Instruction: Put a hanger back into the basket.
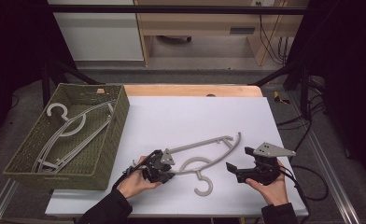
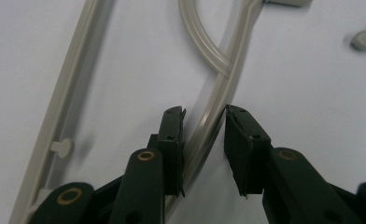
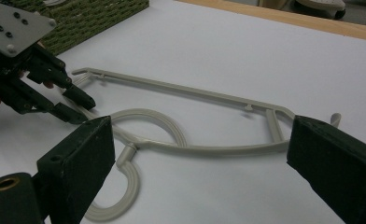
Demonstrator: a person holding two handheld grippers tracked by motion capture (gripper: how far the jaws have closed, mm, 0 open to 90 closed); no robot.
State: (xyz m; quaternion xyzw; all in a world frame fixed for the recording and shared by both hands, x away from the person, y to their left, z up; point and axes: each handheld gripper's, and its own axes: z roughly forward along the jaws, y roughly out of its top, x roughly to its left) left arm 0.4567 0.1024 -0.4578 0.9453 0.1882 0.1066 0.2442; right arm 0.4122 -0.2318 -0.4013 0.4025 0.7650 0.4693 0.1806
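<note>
I see my left tongs low over the white tabletop, held in my left hand, whose forearm in a dark sleeve comes up from the near edge. These tongs point away toward my right, and a grey hanger lies flat just ahead of them. In the left gripper view the left tongs sit narrowly parted with the hanger's curved arm passing between the jaws; one jaw touches the arm, the other stands just off it, so the arm is straddled and not yet pinched. The hanger's straight bar runs just beside the tongs on the far side of that arm.

My right tongs rest in my right hand, pointing across toward the left tongs, with the hanger's hook between the two. In the right gripper view the right tongs stand wide apart and hold nothing; the hanger lies beyond them, framed between the jaws, and the left tongs show at its far end.

Well beyond the left tongs, on their outer side, a green woven basket holds more grey hangers
</note>
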